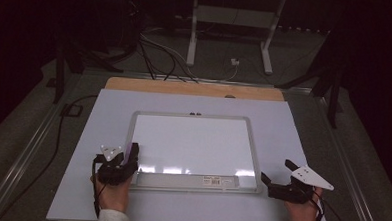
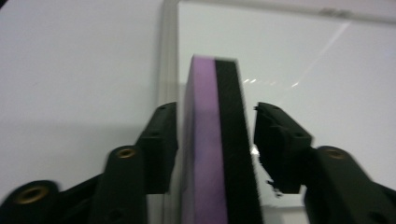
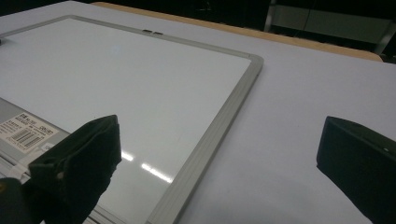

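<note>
Two grippers sit at the whiteboard (image 1: 192, 145): my left gripper (image 2: 215, 140) at its near left corner, jaws released around the upright purple eraser (image 2: 215, 154), one side clear. My right gripper (image 3: 217, 163), beside the near right corner, has jaws wide apart, gripping nothing.

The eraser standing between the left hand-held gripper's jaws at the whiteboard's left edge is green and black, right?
Not quite: the eraser is purple and black, not green, as the left gripper view shows. The rest holds: it stands between the left hand-held gripper's jaws at the left edge of the whiteboard, with a small gap on each side.
</note>
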Available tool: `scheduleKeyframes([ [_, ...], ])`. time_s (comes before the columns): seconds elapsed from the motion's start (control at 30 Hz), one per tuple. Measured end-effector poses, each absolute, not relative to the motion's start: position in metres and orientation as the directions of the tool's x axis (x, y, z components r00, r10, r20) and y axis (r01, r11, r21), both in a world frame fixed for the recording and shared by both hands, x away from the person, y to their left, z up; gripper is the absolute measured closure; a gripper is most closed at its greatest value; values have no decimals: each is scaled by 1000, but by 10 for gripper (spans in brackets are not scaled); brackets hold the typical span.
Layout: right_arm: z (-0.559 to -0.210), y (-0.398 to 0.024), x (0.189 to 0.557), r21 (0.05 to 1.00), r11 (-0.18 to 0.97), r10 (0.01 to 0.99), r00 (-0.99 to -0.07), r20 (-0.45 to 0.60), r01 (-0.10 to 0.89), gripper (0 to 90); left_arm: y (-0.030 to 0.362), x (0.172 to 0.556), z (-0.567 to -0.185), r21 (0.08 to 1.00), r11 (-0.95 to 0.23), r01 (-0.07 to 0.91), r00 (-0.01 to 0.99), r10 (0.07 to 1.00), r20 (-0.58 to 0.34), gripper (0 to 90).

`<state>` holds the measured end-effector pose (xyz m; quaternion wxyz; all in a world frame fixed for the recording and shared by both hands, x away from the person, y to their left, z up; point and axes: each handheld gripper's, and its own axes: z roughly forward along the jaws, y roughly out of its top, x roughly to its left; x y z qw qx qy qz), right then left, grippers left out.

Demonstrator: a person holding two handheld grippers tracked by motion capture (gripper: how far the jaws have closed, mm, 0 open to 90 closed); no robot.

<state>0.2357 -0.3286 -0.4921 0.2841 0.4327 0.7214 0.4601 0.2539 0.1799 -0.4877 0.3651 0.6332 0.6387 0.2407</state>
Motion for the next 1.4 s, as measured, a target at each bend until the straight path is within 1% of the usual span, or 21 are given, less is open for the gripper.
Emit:
scheduleKeyframes([
  [0.17, -492, -328, 236, 909, 205, 885, -466, -13, 363, 0, 191, 256, -476, 804, 95, 586, 119, 972, -202, 355],
  [0.23, -492, -328, 235, 909, 203, 885, -465, -12, 364, 0, 196, 256, -470, 824, 97, 558, 138, 968, -207, 322],
  [0.33, -492, -329, 235, 910, 200, 886, -464, -10, 363, 0, 204, 255, -459, 855, 81, 513, 175, 965, -197, 272],
  [0.47, -492, -328, 235, 911, 200, 885, -466, -9, 361, 0, 214, 256, -449, 874, 46, 484, 213, 962, -168, 191],
  [0.53, -491, -328, 234, 911, 199, 885, -466, -9, 361, 0, 219, 256, -446, 884, 23, 467, 240, 959, -152, 167],
  [0.6, -491, -328, 234, 911, 199, 885, -466, -8, 361, 0, 224, 257, -445, 888, 6, 459, 269, 952, -146, 164],
  [0.7, -491, -328, 234, 911, 198, 885, -466, -8, 361, 0, 231, 257, -446, 891, -11, 453, 284, 950, -133, 154],
  [0.93, -491, -327, 234, 911, 200, 883, -470, -8, 361, 0, 244, 252, -451, 897, -44, 439, 314, 943, -108, 22],
  [1.13, -491, -326, 233, 913, 198, 881, -473, -6, 357, 0, 249, 246, -458, 906, -71, 417, 346, 934, -86, 6],
  [1.4, -490, -325, 232, 917, 194, 875, -484, -2, 348, 0, 254, 238, -466, 915, -101, 390, 357, 933, -49, 5],
])
